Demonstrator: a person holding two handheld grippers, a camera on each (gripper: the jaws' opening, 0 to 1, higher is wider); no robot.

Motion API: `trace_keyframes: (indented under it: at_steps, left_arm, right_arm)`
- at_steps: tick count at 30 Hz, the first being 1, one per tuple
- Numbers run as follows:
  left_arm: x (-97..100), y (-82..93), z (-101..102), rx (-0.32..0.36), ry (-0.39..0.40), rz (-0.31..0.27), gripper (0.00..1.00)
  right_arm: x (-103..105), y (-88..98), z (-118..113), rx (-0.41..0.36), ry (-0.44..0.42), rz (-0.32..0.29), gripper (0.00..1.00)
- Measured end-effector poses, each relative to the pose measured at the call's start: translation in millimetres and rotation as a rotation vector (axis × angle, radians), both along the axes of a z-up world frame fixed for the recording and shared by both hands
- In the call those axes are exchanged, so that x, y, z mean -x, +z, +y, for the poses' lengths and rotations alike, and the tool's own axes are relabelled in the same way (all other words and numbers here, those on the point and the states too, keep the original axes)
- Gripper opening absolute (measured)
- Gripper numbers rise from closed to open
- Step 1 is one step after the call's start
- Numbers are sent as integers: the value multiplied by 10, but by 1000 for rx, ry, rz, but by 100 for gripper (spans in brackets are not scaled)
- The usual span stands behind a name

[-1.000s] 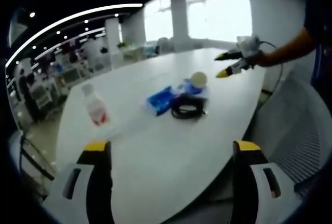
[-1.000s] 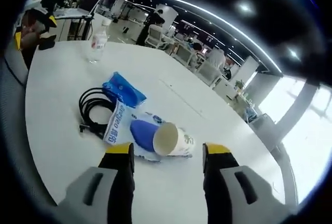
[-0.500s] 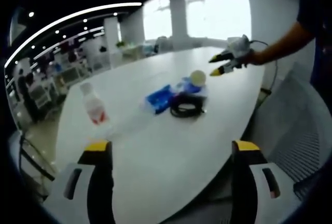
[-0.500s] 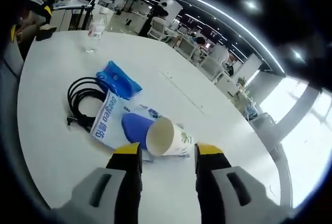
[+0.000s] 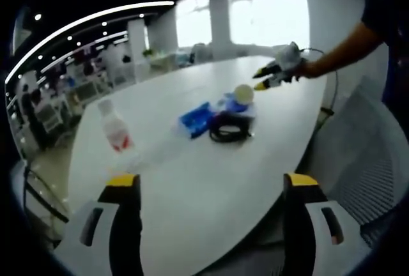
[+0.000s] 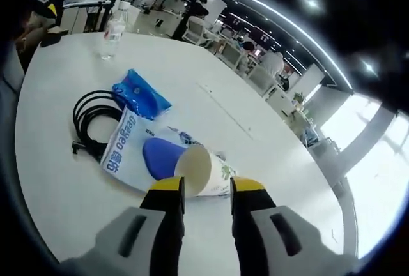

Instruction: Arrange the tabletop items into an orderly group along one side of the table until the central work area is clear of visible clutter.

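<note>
A paper cup (image 6: 203, 171) lies on its side on the white table (image 6: 57, 199), its mouth towards me. My right gripper (image 6: 208, 188) is open, with the jaws drawn in close on either side of the cup's mouth; I cannot tell whether they touch it. The cup rests on a white printed pack (image 6: 124, 154). Beyond lie a blue pack (image 6: 140, 94), a coiled black cable (image 6: 89, 119) and a clear bottle (image 6: 114, 33). My left gripper (image 5: 211, 183) hangs wide open over the near table edge, far from the bottle (image 5: 115, 132), cable (image 5: 229, 132) and cup (image 5: 243, 94). The right gripper (image 5: 271, 75) reaches in there.
A grey mesh chair (image 5: 374, 161) stands beside the table's rim on the right of the left gripper view. A person's arm (image 5: 339, 52) holds the right gripper. Office desks and chairs (image 6: 192, 30) stand beyond the far edge.
The right gripper has moved in on the paper cup and its jaws have narrowed around the cup's mouth. The left gripper has stayed nearly still.
</note>
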State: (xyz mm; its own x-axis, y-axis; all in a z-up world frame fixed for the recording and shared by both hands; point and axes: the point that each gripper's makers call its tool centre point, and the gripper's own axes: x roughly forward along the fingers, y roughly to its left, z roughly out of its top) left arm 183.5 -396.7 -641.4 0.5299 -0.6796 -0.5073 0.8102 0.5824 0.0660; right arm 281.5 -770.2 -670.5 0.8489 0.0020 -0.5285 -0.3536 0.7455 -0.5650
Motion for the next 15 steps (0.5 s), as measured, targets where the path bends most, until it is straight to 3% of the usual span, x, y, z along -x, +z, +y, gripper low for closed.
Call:
trace_keyframes:
  at_steps: [15]
  left_arm:
    - [-1, -34, 18, -16, -1, 11, 87]
  right_arm:
    - [-170, -77, -85, 62, -15, 9, 12]
